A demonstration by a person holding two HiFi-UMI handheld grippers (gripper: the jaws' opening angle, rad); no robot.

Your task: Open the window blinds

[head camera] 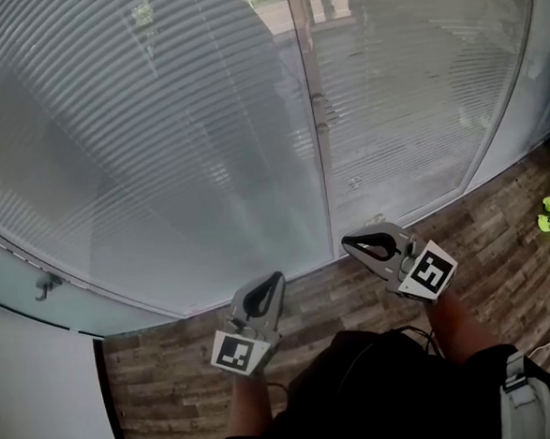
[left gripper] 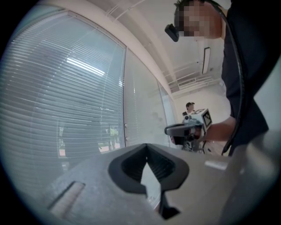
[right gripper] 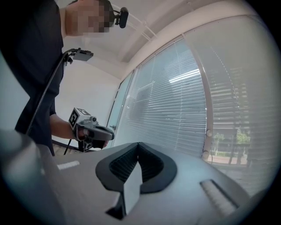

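Window blinds (head camera: pixel 156 128) of thin, pale horizontal slats fill the wall ahead of both grippers. The slats run sideways and are tilted nearly shut, so outdoors is only a haze. A slim mullion (head camera: pixel 310 99) divides them, and their tops are cut off. Above the wood-plank floor (head camera: pixel 502 236), the left gripper (head camera: pixel 278 276) and right gripper (head camera: pixel 345 244) point at them, jaws closed tip to tip on nothing.

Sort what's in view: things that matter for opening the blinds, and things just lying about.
For the job:
- blinds, lowered over the windows
- left gripper, shut, empty
- right gripper, shut, empty

Lying about:
- yellow-green thing on the wood floor
- small metal hook on the left panel
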